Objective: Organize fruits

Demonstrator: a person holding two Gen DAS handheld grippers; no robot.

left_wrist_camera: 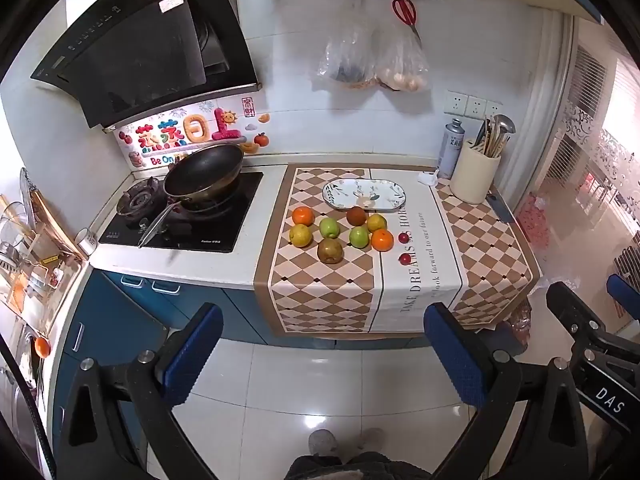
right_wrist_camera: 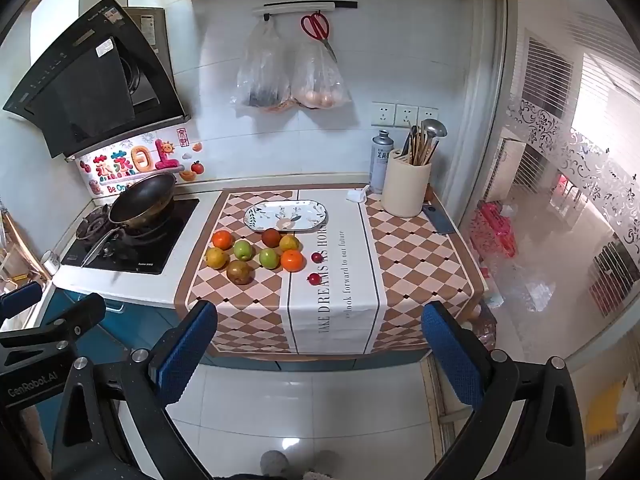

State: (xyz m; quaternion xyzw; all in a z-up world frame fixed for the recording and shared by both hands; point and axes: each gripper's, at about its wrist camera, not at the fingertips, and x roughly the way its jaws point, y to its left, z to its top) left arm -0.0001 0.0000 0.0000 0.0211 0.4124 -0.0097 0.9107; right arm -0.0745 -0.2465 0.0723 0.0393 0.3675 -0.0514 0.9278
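Observation:
Several fruits lie on a checkered cloth on the counter: two oranges, two green apples, yellow citrus, brown pears and two small red fruits. An empty oval patterned plate sits just behind them. The same plate and fruits show in the right wrist view. My left gripper and right gripper are both open and empty, held back over the floor in front of the counter.
A wok sits on the stove left of the cloth. A utensil holder and spray can stand at the back right. Bags and red scissors hang on the wall. The counter's front edge drops to blue cabinets.

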